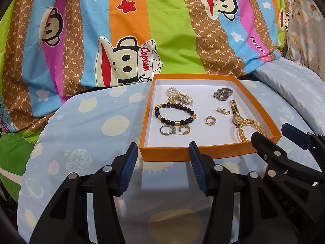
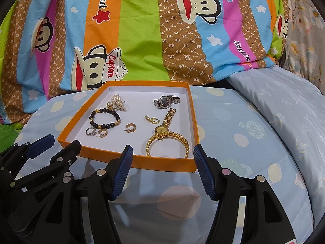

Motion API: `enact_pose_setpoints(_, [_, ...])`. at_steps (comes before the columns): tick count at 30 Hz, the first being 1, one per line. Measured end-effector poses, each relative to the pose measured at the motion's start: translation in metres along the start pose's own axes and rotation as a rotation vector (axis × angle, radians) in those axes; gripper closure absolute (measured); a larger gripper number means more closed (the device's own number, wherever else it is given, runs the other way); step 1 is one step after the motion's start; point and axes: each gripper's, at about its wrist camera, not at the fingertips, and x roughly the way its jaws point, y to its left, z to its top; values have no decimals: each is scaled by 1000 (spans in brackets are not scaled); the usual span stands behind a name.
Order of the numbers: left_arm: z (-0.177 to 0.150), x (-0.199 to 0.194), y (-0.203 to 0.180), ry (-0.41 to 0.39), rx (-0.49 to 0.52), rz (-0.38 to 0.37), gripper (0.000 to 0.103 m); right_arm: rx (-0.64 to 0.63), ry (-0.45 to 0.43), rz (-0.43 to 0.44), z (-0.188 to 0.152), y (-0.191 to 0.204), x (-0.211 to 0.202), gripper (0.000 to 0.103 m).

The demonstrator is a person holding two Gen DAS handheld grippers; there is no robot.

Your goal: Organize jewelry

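Our left gripper [image 1: 163, 156] has its two blue pads apart, about half open, and nothing sits between them. It hangs just in front of the near wall of the orange box [image 1: 203, 149]. Our right gripper [image 2: 162, 159] is open a bit wider, and it holds nothing too. Its pads stand on each side of the box's near corner but do not touch it. The two grippers are side by side, and each one shows at the edge of the other's view.

The box is flat, with a white floor, and it rests on a light blue pillow [image 1: 91, 134] with pale dots. All the jewelry lies inside the box.

At the near right we see a gold bangle [image 2: 167, 144]. A gold watch [image 2: 163, 127] lies with its face touching the bangle and its strap running toward the back. A silver watch [image 2: 166, 100] lies at the far right, apart from the gold one.

In the middle are two small gold earrings [image 2: 131, 128], and a gold clasp piece [image 2: 152, 120] just beside the gold watch. On the left lies a dark bead bracelet [image 2: 104, 118]. A silver ring [image 2: 91, 131] sits in front of it, right beside one earring. A string of pearls [image 2: 118, 101] is bunched at the far left, touching the bead bracelet.

Behind the pillow is a striped blanket [image 1: 162, 20] with cartoon monkeys on it.
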Motion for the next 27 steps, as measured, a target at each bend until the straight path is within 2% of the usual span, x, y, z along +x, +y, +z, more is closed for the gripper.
enact_pose_setpoints(8, [1, 0, 2, 0, 0, 2, 52, 1, 0, -3, 0, 0, 0, 41])
enact_pose_setpoints(13, [1, 1, 11, 5, -9, 16, 46, 5, -6, -8, -2, -2, -2, 40])
enact_pose_setpoints(27, [0, -4, 10, -26, 11, 35, 45, 6, -26, -14, -3, -3, -8, 40])
